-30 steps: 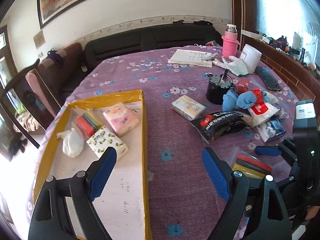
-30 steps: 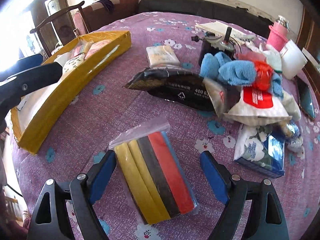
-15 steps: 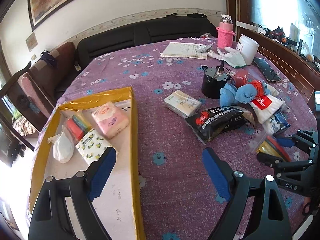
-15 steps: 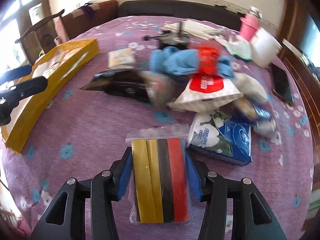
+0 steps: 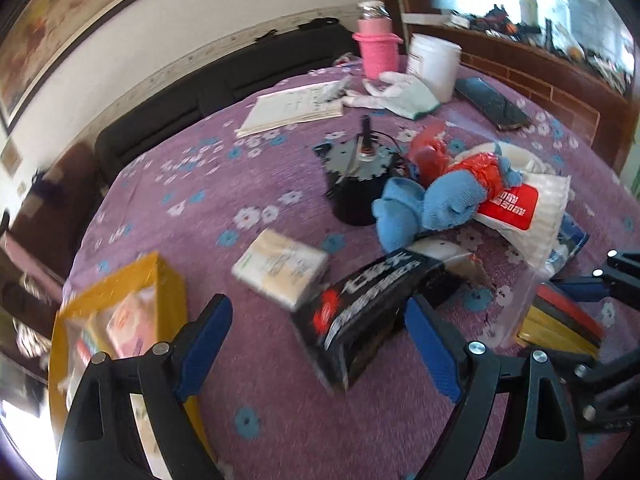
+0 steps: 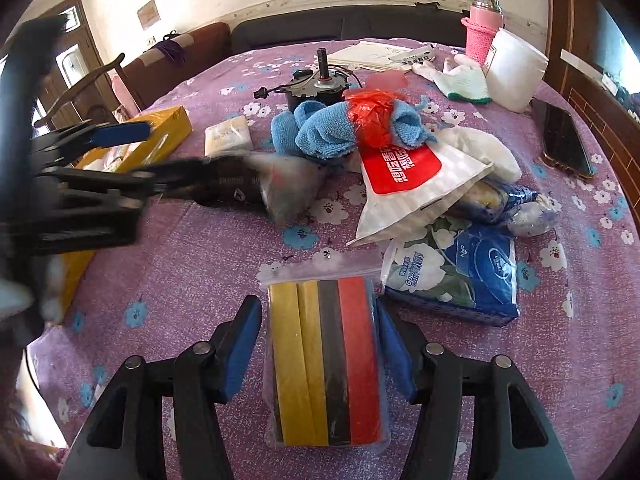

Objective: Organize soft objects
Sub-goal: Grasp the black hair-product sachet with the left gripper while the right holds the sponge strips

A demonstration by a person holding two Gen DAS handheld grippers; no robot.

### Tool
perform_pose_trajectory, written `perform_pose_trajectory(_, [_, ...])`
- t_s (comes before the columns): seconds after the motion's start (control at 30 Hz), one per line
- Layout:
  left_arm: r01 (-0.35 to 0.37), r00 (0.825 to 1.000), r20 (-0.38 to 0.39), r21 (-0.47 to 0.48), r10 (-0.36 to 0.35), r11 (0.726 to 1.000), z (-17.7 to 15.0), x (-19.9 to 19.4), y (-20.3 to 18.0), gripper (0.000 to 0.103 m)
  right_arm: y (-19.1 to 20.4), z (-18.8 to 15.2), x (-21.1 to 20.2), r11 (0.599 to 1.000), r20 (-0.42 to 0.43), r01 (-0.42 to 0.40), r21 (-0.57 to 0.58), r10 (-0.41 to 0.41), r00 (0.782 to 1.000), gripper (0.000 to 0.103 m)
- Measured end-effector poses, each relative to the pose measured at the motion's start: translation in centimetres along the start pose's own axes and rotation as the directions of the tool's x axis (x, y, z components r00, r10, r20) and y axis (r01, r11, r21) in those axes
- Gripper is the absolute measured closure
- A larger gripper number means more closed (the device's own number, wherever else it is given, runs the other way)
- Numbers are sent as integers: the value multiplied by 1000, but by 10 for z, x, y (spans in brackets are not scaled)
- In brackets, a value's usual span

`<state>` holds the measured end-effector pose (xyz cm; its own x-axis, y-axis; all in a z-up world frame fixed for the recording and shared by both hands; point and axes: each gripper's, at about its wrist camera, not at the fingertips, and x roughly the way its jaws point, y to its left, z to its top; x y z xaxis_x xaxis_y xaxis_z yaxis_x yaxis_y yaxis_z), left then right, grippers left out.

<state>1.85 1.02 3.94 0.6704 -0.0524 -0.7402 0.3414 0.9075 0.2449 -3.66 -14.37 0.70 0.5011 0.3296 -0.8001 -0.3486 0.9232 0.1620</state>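
The bag of colored strips [image 6: 326,360] lies low in the middle of the frame on the purple surface [image 6: 192,248], between the right claw [image 6: 316,346] pads. That claw squeezed in, and now its jaws are opening again with a gap on the left, so the grab is not firm yet. The left claw [image 5: 318,344] has swung from the yellow tray [image 5: 168,276] toward the black packet [image 5: 372,308] and is wide open, holding nothing.

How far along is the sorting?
Done: a few packs sit in the yellow tray. In hand: right hand-held gripper straddles the bagged colour strips, jaws opening; left hand-held gripper is open over the black pouch. Left: tissue packs, blue cloth, white bag.
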Motion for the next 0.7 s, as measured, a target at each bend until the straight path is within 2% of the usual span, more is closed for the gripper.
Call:
perform_pose_trajectory(0.2, [64,995,-81,97,-56,993,1,30,-23,16,0,-1,-1,1000,1,-7,3,7,1000,40])
perform_pose_trajectory(0.27, [107,990,-103,100,-97,989,-8,25,-28,30,0,-1,-1,1000,0,-8,2,8,1000,39])
perform_pose_trajectory(0.33, [163,978,-147,91,-148,982,-15,16,-30,57,1,-1,-1,1000,0,-11,1,11,1000,37])
perform_pose_trajectory(0.37, [187,972,-159,90,-171,978,-18,10,-30,58,1,-1,-1,1000,0,-12,0,12,1000,37])
perform_pose_trajectory(0.47, [182,976,-146,124,-164,975,-27,-10,-34,57,2,-1,0,1000,-2,-20,-3,20,1000,33])
perform_pose_trajectory(0.57, [149,986,-93,131,-138,980,-25,-23,-31,36,3,0,1,1000,-4,-23,-7,23,1000,31])
perform_pose_trajectory(0.63, [121,992,-39,96,-117,988,-17,-28,-23,19,3,0,2,1000,-4,-23,-6,23,1000,31])
perform_pose_trajectory(0.7, [128,992,-28,64,-127,990,-9,-23,-20,18,3,0,2,1000,-3,-25,-5,25,1000,31])
